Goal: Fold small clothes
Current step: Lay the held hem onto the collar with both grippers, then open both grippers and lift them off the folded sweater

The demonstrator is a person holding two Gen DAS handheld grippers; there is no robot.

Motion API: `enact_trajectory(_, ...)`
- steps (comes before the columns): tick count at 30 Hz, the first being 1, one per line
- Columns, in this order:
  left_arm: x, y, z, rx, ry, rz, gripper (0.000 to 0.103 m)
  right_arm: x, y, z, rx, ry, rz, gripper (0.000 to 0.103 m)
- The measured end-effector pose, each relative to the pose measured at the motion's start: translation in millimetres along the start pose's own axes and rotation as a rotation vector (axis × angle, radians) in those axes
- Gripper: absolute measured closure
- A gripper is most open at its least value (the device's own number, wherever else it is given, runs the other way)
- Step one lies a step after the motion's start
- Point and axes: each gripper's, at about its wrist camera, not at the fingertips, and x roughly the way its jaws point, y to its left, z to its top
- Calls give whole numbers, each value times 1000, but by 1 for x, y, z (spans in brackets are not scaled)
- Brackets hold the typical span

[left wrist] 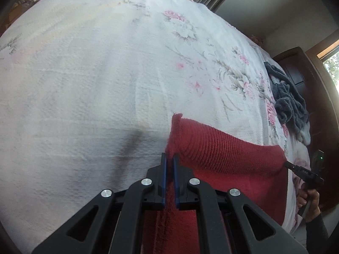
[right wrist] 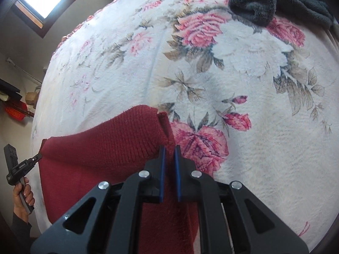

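Knitted garment (left wrist: 228, 160) on the bedspread (left wrist: 84, 84) between both grippers, towel pile (left wrist: 288, 97) beyond, near bed edge

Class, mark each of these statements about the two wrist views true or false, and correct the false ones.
1. Both grippers are shut on the red knit. True: the left gripper and the right gripper each pinch an edge of it.
2. The red knit lies flat on the blanket. False: it is lifted, with cloth hanging below the grippers.
3. The blanket is plain white. False: it has pink flowers.
4. A grey garment lies on the blanket apart from the red knit. True.
5. The grey garment is neatly folded. False: it lies crumpled.
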Motion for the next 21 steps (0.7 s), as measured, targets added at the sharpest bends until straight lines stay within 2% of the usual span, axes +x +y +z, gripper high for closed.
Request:
enact_trajectory(4,37,17,-8,-19,87,73,97,27,-14,-6,18,35,-41,96)
enact_trajectory(6,45,19,-11,-28,103,86,96,38,-15,-9,6,48,-56,94)
enact_trajectory(9,34,9,-11,-15,70,146,92,43,-16,-12,-10,53,-56,91)
enact_trajectory(11,3,-9,-12,35,-53,202,94,30,-16,-11,0,15,-52,80)
enact_trajectory(12,-8,-16,-13,50,-90,187,94,15,-16,-12,7,-43,-49,79)
enact_trajectory(14,-20,-28,-17,65,-118,81,94,-3,-12,-16,1,-101,-26,79)
enact_trajectory(15,-15,-34,-18,80,-93,19,94,-8,-8,-18,-8,-100,9,79)
enact_trajectory(16,-8,-39,-21,92,-63,1,93,-9,-2,-22,-24,-80,44,79)
enact_trajectory(18,15,-40,-25,104,-2,31,93,0,9,-30,-61,-32,60,79)
enact_trajectory(21,43,-20,-29,61,65,84,98,23,12,-37,-80,39,24,82)
